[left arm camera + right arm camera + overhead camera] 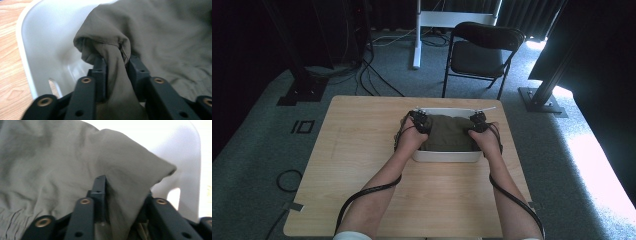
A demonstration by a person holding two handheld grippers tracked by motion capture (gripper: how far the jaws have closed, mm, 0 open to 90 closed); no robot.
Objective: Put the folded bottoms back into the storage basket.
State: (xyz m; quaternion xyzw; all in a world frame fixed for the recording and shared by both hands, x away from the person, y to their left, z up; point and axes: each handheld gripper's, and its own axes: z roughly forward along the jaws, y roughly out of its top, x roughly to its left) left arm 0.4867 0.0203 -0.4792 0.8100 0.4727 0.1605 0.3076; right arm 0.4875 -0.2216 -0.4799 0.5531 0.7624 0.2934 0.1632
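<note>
Forearms come in from the bottom edge over the wood-grain desk (362, 150), cables trailing back along both. Mid-desk sits a white plastic basin (446, 156) w/ an olive-green cloth (447, 132) bunched inside, filling most of it. Left gripper (419, 121) is at the cloth's left far corner; jaws partway open w/ a gathered fold of cloth (113, 53) between them, basin wall (45, 45) w/ a handle slot just beside. Right gripper (478, 121) is at the right far corner; jaws also partway open, a peaked fold (135, 175) draped between them. Can't tell if the pads of either press the cloth. Beyond the desk: grey carpet (257, 145), cables on the floor, a black folding chair (482, 52), a white stand leg (416, 35), dark curtains behind.
</note>
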